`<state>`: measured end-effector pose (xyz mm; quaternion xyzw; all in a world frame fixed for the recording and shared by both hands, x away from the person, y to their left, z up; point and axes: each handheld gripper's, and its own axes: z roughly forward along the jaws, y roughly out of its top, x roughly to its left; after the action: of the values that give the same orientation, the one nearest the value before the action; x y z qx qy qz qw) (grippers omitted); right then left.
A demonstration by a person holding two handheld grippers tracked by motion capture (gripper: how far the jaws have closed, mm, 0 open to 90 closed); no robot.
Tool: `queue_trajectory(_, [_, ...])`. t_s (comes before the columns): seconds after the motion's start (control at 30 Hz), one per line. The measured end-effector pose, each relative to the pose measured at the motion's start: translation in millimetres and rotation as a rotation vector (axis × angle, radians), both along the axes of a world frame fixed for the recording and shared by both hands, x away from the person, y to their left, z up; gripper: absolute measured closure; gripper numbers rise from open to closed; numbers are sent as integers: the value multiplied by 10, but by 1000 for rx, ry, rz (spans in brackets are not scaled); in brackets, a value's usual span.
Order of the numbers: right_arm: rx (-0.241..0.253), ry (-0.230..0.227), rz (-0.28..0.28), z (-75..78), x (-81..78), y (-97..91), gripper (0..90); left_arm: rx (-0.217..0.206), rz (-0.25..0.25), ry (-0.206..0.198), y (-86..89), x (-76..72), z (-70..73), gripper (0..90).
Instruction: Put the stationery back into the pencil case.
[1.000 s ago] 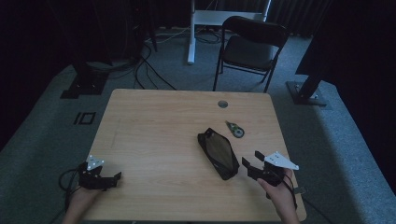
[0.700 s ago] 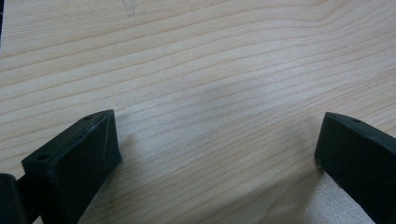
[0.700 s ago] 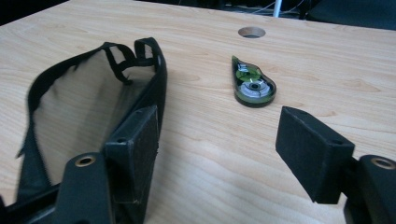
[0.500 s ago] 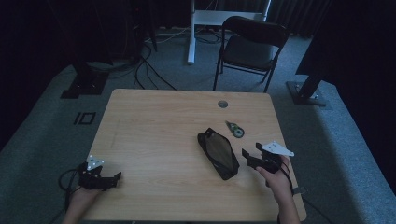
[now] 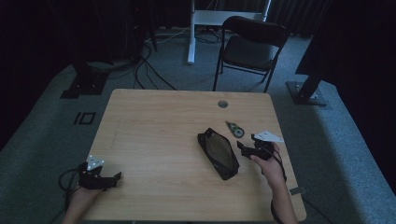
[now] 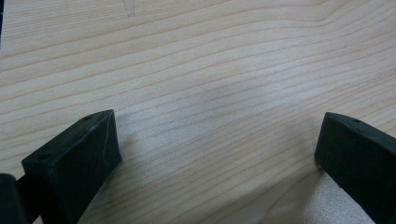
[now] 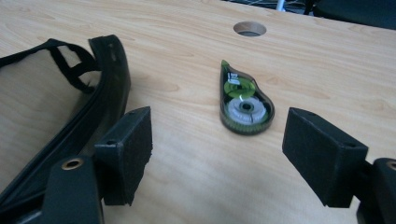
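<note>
A small teardrop-shaped correction-tape dispenser [image 7: 243, 104] of clear dark-green plastic, with a white reel and a green wheel showing inside, lies flat on the light wooden table [image 5: 154, 126], its pointed end toward a round cable hole [image 7: 250, 28] and a flat black zip pouch with a clear window [image 5: 218, 152] just beside it. The right gripper [image 7: 217, 147] points at it with the dispenser just ahead of the gap between its black fingers [image 7: 130, 140], untouched; its jaws have just been opening and stand released, with only bare wood between them. Well apart, at the near left edge, the left gripper [image 6: 217, 149] rests with jaws spread wide over bare wood, grasping nothing.
</note>
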<state>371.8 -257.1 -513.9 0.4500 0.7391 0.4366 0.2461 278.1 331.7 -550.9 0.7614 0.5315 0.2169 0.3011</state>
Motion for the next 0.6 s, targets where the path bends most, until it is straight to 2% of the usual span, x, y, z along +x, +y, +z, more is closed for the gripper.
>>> queue_trajectory(0.47, [-71,5,10,-34,408,119,246,0,0,0,0,0,0,0])
queue_trajectory(0.6, [-72,18,10,-69,503,128,246,1,0,0,0,0,0,0])
